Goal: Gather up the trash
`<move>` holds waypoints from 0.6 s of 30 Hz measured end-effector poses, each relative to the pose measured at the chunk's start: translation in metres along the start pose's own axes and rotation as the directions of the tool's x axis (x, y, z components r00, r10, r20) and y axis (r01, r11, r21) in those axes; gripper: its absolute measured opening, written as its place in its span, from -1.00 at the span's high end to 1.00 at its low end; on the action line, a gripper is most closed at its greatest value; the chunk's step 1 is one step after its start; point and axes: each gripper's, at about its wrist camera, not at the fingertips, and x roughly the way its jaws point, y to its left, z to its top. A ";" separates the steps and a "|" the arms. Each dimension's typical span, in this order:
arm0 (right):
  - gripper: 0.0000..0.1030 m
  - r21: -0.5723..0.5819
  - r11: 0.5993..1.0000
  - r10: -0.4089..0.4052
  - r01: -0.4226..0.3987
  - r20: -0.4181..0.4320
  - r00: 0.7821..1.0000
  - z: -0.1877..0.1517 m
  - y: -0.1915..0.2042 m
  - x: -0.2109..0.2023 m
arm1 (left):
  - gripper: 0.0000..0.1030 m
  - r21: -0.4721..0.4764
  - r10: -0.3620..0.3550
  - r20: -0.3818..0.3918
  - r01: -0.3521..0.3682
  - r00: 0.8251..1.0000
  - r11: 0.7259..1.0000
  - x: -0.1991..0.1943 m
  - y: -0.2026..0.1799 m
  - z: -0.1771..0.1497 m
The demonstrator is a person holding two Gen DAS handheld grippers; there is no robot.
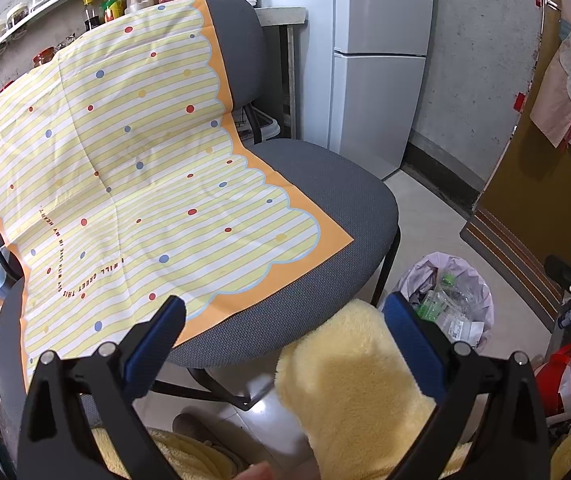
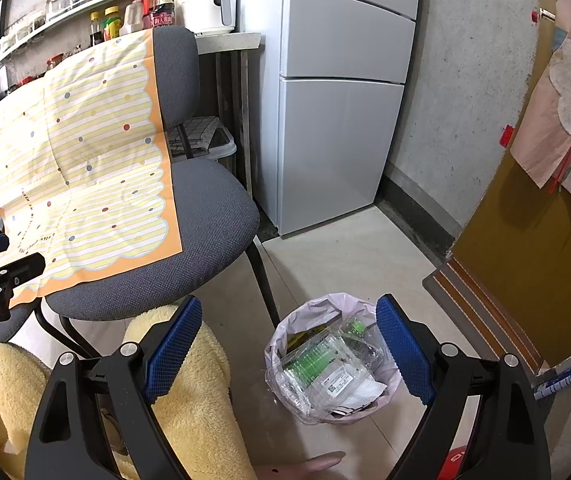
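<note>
2 pairs of tongs are in play, and both stand wide open with nothing between their blue pads: the left tongs [image 1: 285,316] hang over the front edge of the grey chair [image 1: 325,200], and the right tongs [image 2: 289,336] hang above the floor with the trash bin [image 2: 325,360] showing between their fingers. The bin stands on the tiled floor just beside the chair's front leg, lined with a pale bag and already heaped with clear plastic packaging and green-printed wrappers up to the rim. No loose trash shows on the chair seat or on the striped cloth [image 1: 125,160] draped over it, so you probably need to search next, or deal with the bag itself. If you go for the bag, bring the right tongs down onto its rim, not the crackly plastic inside, and pinch a fold of liner fully between the pads before you lift. Keep your fluffy yellow-clad knees [image 2: 189,400] clear of the descent, since they sit near the bin. A blue spray can [image 2: 561,380] lies on the floor by the door mat; I cannot tell whether it counts as trash.
</note>
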 end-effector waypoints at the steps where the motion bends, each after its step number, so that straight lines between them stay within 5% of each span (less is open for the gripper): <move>1: -0.71 0.000 1.000 0.000 0.000 0.000 1.000 0.000 0.000 0.000 | -0.88 0.000 0.001 -0.001 -0.001 1.000 1.000 0.000 -0.001 0.000; 18: -0.71 0.001 1.000 -0.002 0.002 -0.001 1.000 -0.001 -0.002 0.002 | -0.88 0.009 -0.002 -0.007 0.002 1.000 1.000 0.001 -0.004 -0.004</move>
